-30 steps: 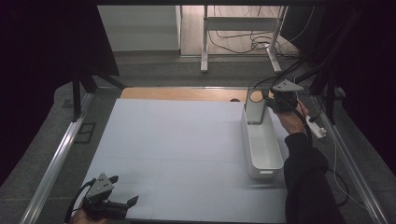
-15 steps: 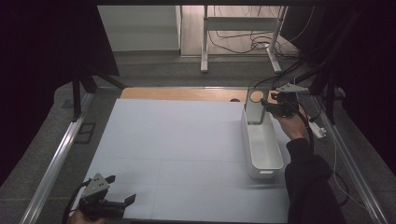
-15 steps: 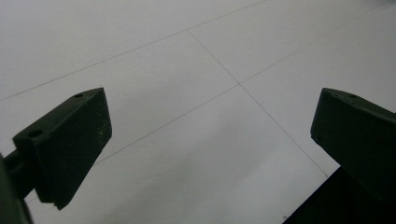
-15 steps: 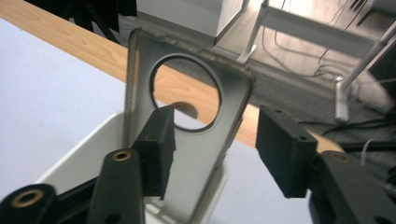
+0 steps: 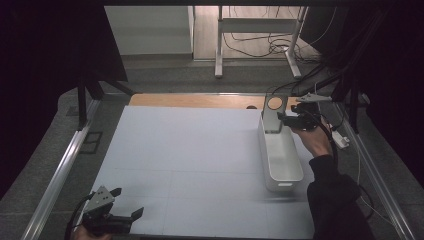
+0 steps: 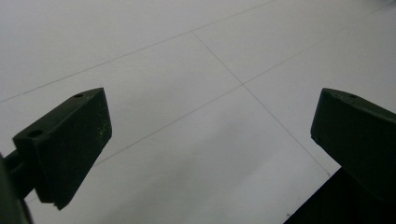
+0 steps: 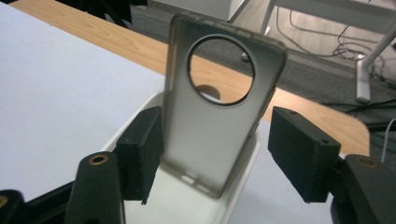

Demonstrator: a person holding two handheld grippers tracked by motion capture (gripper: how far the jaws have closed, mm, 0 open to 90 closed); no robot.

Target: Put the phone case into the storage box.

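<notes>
Left gripper (image 5: 131,216) first: jaws spread wide, nothing between them, parked low over the white mat (image 6: 196,70) at my near-left corner. Idle.

Right gripper (image 7: 215,154) at the far end of the bin (image 5: 280,155). My jaws have just been opening. The phone case (image 7: 219,116) stands between them. Left pad sits right against the case's edge, or nearly so; I can't tell if it touches. Right pad stands clearly off, with a gap. So I've let go, not clamped.

Case itself: translucent grey, soft-looking, frosted. Big round camera cutout near its top, wood showing through it. Small port cutouts along the bottom edge. It stands upright, tilted slightly away from me, bottom edge down inside the bin's far end, top well above the rim. From the high view it (image 5: 273,114) rises at the bin's end, just ahead of my jaws.

Risks from here:
- Case looks propped rather than lying flat. Pulling my jaws back could brush it with the left pad and tip it, since that pad is so close.
- If it tips toward the table edge it could fall out over the rim, as most of it stands above the wall.
- Thin, flexible material; it may slump or fold under its own weight once unsupported.
- My cable trails near the bin and could snag on withdrawal.
</notes>
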